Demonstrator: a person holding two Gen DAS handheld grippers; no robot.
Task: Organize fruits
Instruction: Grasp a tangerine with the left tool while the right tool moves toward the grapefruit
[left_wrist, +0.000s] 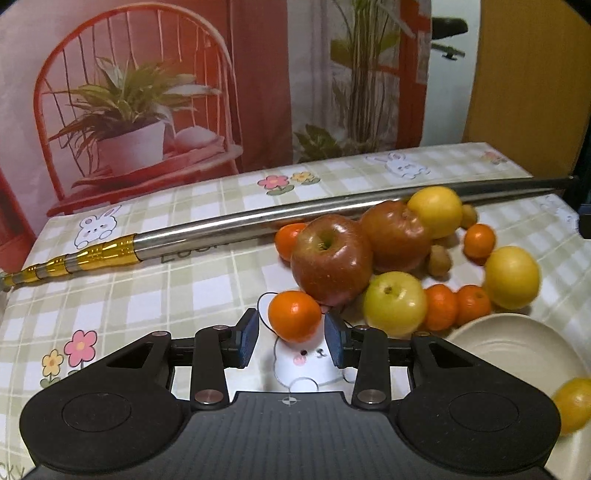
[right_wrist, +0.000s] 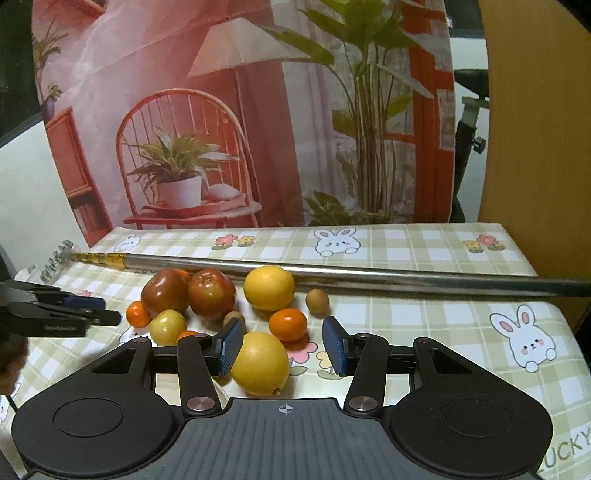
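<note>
- While most of the fruit lies loose on the checked tabletop (right_wrist: 424, 243), the sorting looks barely begun: a cream plate (left_wrist: 524, 347) at the right edge of the left wrist view carries, as far as can be seen, one blurred yellow-orange fruit (left_wrist: 574, 404) at or beside its rim.
- The left hand-held gripper (left_wrist: 291, 338) has its jaws apart around a small mandarin (left_wrist: 294, 315); the blue pads sit just beside it on either side, and I cannot tell whether they touch it yet.
- The right hand-held gripper (right_wrist: 282, 349) is also spread wide, with a large lemon (right_wrist: 261, 363) between the fingers, close against the left pad and well clear of the right one.
- Behind these, the pile is unsorted: two red apples (left_wrist: 332, 258) touching each other, a yellow-green apple (left_wrist: 394, 302), more lemons (left_wrist: 511, 277), several mandarins (left_wrist: 478, 240) and small brown fruits (left_wrist: 439, 261), possibly longans.
- A long metal telescopic pole (left_wrist: 258, 221) with a gold end lies across the tabletop just behind the heap.
- My judgement: nearly everything is left to do; closing on the mandarin and the lemon seems the step in hand.
</note>
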